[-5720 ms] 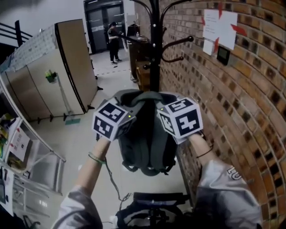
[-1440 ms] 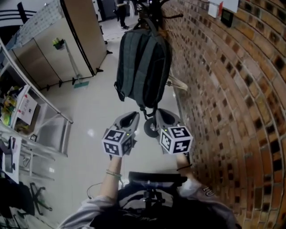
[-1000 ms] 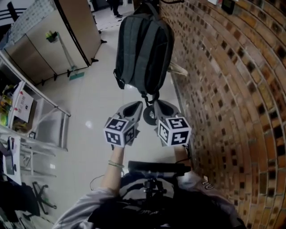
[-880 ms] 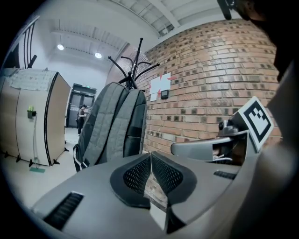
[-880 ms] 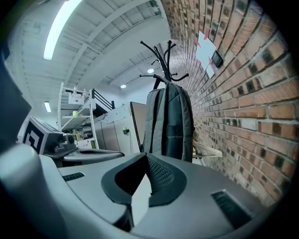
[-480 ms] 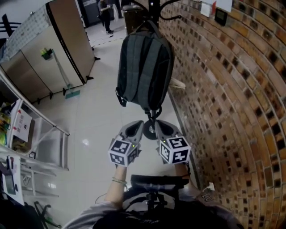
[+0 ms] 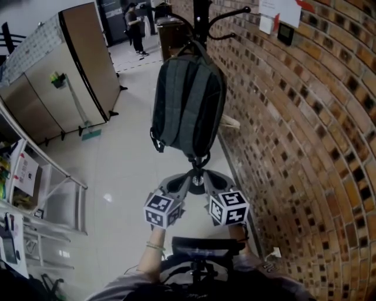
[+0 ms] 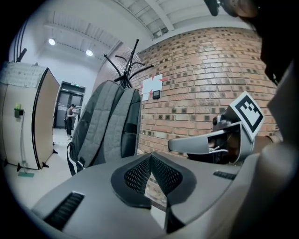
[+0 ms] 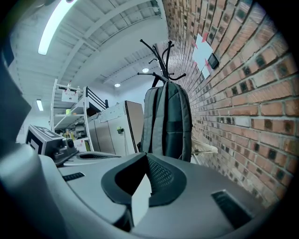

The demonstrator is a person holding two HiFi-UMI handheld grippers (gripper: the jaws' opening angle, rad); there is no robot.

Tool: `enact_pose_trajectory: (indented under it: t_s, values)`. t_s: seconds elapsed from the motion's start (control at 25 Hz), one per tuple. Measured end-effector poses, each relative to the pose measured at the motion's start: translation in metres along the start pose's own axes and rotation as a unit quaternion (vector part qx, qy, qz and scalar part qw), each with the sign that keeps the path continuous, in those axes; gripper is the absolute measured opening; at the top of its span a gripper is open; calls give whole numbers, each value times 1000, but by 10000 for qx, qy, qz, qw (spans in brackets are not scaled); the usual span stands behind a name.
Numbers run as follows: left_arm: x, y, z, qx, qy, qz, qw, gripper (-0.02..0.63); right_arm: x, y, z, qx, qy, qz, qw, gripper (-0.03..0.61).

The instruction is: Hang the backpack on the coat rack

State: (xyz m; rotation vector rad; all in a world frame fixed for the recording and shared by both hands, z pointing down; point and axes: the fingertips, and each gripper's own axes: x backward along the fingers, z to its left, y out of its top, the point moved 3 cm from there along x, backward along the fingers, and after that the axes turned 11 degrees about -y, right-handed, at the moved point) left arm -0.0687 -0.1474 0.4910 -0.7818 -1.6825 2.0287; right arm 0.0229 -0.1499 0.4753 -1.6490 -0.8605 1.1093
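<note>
Your left gripper (image 7: 183,179) and right gripper (image 7: 208,178) are now pulled back, both clenched on nothing, just below the backpack (image 7: 188,106) that they carried earlier. It hangs from the coat rack (image 7: 201,17), beside the brick wall (image 7: 294,117). If you bump its dangling straps (image 7: 200,161), it may swing off the rack.

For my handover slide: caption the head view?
Backpack hangs on the coat rack; left gripper and right gripper, shut and empty, sit below it.

The left gripper (image 7: 185,177) and right gripper (image 7: 207,176) are pale grey shells with dark mesh fingers (image 8: 138,175), each bearing a white cube (image 7: 163,210) with black square markers. The person wears grey sleeves (image 7: 117,289) (a thin band (image 7: 154,247) rings the left wrist).
</note>
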Motion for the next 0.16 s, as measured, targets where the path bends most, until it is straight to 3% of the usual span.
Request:
enact_pose_trajectory:
  t_s: [0.16]
  values:
    - [0, -11, -2, 212, -118, 129, 9996, 2, 1, -7, 1, -1, -3, 114, 9999, 11]
